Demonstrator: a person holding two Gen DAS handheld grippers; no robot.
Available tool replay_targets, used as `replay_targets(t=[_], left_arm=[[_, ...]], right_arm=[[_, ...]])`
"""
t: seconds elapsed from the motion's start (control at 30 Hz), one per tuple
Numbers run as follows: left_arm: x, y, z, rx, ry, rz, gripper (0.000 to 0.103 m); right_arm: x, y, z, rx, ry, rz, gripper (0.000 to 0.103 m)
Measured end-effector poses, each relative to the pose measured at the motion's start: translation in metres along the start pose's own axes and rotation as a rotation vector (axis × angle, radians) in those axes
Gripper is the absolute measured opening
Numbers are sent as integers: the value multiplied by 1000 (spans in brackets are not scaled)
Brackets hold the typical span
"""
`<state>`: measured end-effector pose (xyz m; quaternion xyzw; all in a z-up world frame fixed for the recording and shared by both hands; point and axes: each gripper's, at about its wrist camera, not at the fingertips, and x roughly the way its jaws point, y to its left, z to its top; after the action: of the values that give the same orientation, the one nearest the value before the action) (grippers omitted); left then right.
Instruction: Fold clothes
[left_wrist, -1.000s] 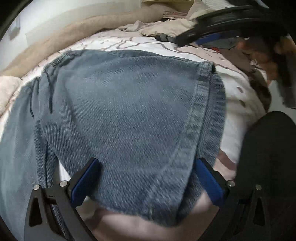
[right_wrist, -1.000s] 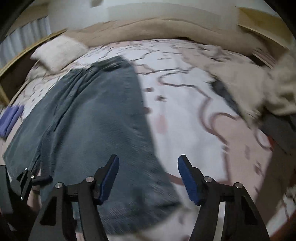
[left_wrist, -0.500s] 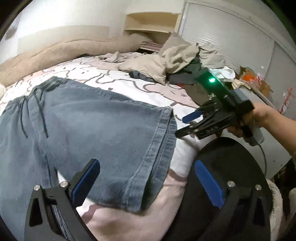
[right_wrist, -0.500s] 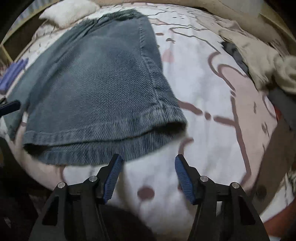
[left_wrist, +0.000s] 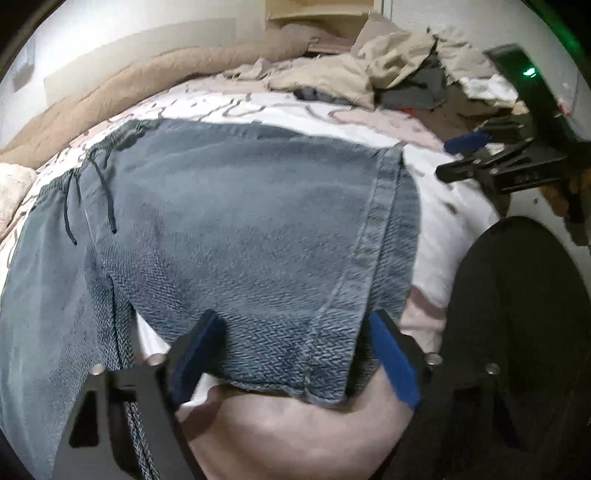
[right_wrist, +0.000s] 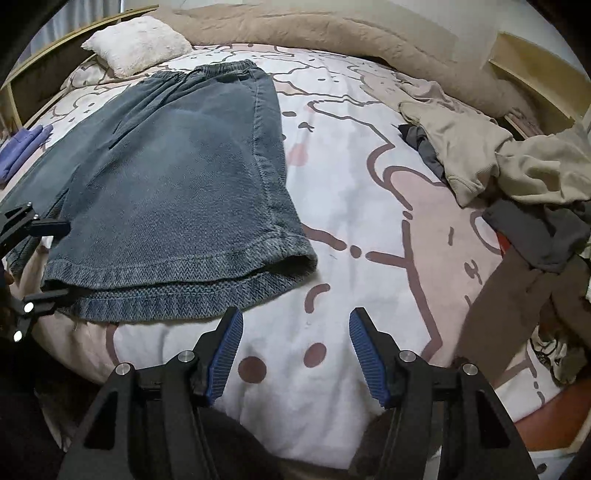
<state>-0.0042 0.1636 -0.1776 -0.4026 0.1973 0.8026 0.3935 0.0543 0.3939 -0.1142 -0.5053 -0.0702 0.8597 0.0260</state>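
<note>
Blue-grey shorts (left_wrist: 240, 221) (right_wrist: 166, 184) with a dark drawstring lie flat on the patterned bedsheet (right_wrist: 351, 192). My left gripper (left_wrist: 293, 325) straddles the near hem corner of one leg. Its jaws are closing with the hem between the blue pads (left_wrist: 391, 365), and a gap still shows on both sides. The left gripper (right_wrist: 51, 260) also shows at the left edge of the right wrist view, at that hem. My right gripper (right_wrist: 295, 321) hangs open over bare sheet just right of the hem, nothing between its fingers. It appears at the upper right as the right gripper (left_wrist: 480, 155).
A heap of beige and dark clothes (right_wrist: 498, 158) (left_wrist: 369, 74) covers the bed's right side. A white pillow (right_wrist: 136, 44) and beige blanket (right_wrist: 295, 29) lie at the far end. A purple garment (right_wrist: 22, 151) sits far left. A dark round shape (left_wrist: 517, 332) stands beside the bed's near edge.
My left gripper's jaws have narrowed around the hem corner after the view swung right and back. My right gripper has moved right, off the shorts, to the bare sheet beside the hem.
</note>
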Motion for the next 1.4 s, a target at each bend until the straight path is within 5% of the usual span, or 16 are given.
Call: replay_targets(t=[0.17, 0.33, 0.37, 0.83, 0.93, 1.1, 1.4], left_arm=[[3, 0, 4, -4, 29, 19, 63], [-10, 12, 3, -58, 2, -33, 11], [-14, 15, 2, -73, 1, -59, 9], [-16, -23, -28, 259, -6, 79, 8], [-17, -27, -35, 328, -24, 105, 8], [-19, -32, -45, 429, -54, 145, 8], [-37, -38, -49, 453, -119, 159, 15]], right_arm=[[3, 3, 0, -47, -22, -20, 60], [8, 1, 2, -58, -24, -29, 60], [8, 1, 2, -58, -27, -30, 60], [8, 31, 65, -127, -104, -13, 60], [24, 42, 79, -161, -81, -4, 49], [69, 48, 57, -242, 129, 44, 35], [50, 23, 23, -211, 148, 107, 35]])
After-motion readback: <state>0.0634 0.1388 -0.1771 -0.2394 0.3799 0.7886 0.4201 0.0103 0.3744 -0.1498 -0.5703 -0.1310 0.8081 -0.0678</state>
